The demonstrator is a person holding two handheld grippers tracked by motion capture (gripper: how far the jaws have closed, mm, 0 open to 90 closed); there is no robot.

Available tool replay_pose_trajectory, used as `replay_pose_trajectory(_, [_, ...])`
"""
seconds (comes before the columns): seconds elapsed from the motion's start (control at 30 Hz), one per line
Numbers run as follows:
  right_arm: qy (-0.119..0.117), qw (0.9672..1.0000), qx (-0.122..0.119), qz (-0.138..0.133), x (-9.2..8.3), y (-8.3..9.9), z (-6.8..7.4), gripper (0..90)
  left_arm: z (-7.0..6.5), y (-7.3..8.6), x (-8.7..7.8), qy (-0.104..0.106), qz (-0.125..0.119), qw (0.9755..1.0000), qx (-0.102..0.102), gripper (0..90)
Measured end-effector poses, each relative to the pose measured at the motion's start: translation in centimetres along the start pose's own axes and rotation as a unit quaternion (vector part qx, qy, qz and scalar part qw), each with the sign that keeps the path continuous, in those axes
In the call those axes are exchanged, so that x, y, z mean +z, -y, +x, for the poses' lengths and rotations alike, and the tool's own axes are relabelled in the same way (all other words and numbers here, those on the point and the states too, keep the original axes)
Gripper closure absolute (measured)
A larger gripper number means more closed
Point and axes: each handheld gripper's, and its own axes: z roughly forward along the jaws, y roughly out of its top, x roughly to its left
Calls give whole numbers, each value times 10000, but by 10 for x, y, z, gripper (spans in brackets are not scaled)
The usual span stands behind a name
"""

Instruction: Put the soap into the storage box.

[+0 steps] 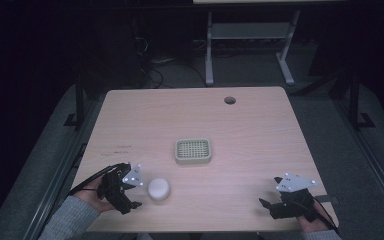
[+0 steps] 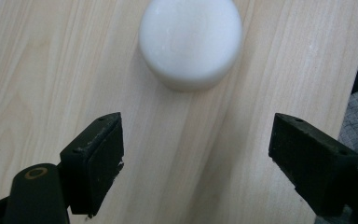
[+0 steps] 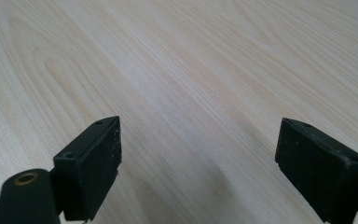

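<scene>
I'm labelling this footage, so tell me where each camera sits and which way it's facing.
High view: above the person's side, looking forward and down on the wooden table; grey-sleeved forearms, left gripper and right gripper enter from the bottom; a small slotted tray lies mid-table.
Left gripper view: rides the left gripper, looking down past its open jaws at a white round soap bar.
Right gripper view: rides the right gripper, jaws open over bare wood.
Shared: the high and left gripper views both show the soap bar.

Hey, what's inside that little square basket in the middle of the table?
The square basket looks empty from the high view: only its pale grid bottom shows, with nothing lying on it. The near wall hides a thin strip of the bottom, and whatever is beneath the basket is covered.
</scene>
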Motion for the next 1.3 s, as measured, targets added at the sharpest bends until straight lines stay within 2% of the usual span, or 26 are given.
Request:
replay_pose_trajectory(0.6, [-12, 10000, 36, -35, -1, -1, 1, 139, 4, -17, -1, 76, 130, 9997, 175, 176])
replay_pose_trajectory(0.7, [-10, 10000, -30, -35, -1, 0, 0, 139, 5, -19, -1, 96, 146, 9997, 194, 177])
replay_pose_trajectory(0.77, [-19, 10000, -24, -68, -2, -1, 0, 139, 6, -21, -1, 98, 93, 9998, 150, 176])
replay_pose_trajectory(0.93, [-27, 10000, -15, -76, -2, -1, 0, 139, 9, -28, -4, 86, 16, 9998, 185, 176])
replay_pose_trajectory(1.1, [-11, 10000, 28, -88, -3, 0, 0, 139, 11, -36, -3, 131, 95, 9994, 295, 176])
replay_pose_trajectory(1.3, [-24, 9999, 45, -97, -3, 0, 0, 139, 11, -45, 3, 260, 174, 9990, 325, 172])
